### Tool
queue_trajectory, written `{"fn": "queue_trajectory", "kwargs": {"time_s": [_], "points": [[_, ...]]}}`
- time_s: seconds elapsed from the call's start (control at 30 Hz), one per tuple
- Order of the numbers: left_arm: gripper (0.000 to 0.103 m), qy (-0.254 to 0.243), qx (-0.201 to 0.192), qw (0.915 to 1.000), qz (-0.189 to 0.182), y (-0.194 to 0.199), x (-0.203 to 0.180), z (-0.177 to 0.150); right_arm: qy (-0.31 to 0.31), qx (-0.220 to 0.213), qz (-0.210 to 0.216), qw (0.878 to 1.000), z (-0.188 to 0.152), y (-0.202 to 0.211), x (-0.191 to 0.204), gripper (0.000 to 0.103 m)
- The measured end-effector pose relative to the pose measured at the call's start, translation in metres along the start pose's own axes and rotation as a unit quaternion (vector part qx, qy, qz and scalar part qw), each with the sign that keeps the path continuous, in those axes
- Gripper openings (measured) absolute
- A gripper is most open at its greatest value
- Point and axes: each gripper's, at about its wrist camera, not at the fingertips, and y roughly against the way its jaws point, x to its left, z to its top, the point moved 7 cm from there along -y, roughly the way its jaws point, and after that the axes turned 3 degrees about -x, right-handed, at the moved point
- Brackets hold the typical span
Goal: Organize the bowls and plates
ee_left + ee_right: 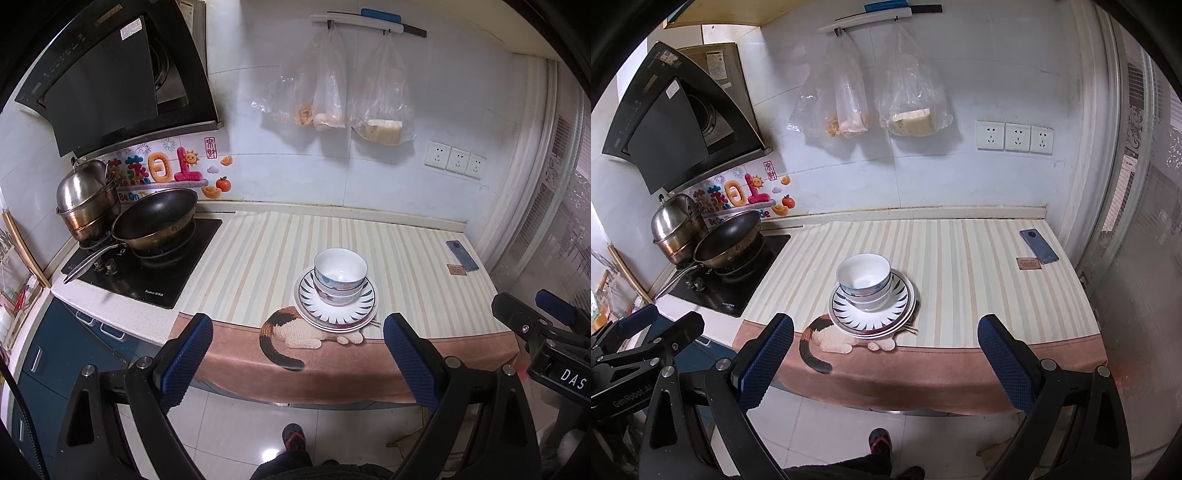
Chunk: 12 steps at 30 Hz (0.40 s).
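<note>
Stacked white bowls (340,275) (863,282) sit nested on a stack of plates (360,308) (899,308) with black ray pattern, near the front edge of the striped counter mat (258,254) (960,266). Chopstick tips poke out under the plates on their right side. My left gripper (297,354) is open and empty, held back off the counter's front edge, in front of the stack. My right gripper (886,354) is open and empty, also back from the edge, with the stack a little left of its centre. Each gripper shows at the other view's edge.
A wok (155,218) (729,238) and steel pot (86,199) (677,225) sit on the stove at left. A blue phone (461,255) (1038,245) and small brown card (1028,263) lie at the mat's far right. Plastic bags (871,99) hang on the wall.
</note>
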Motion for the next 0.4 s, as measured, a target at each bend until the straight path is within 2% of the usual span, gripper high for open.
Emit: {"fn": "queue_trajectory", "kwargs": {"time_s": [0.4], "points": [[0.095, 0.0, 0.003, 1.0, -0.002, -0.001, 0.001, 0.0, 0.005, 0.007, 0.003, 1.0, 0.01, -0.014, -0.009, 0.102]]}}
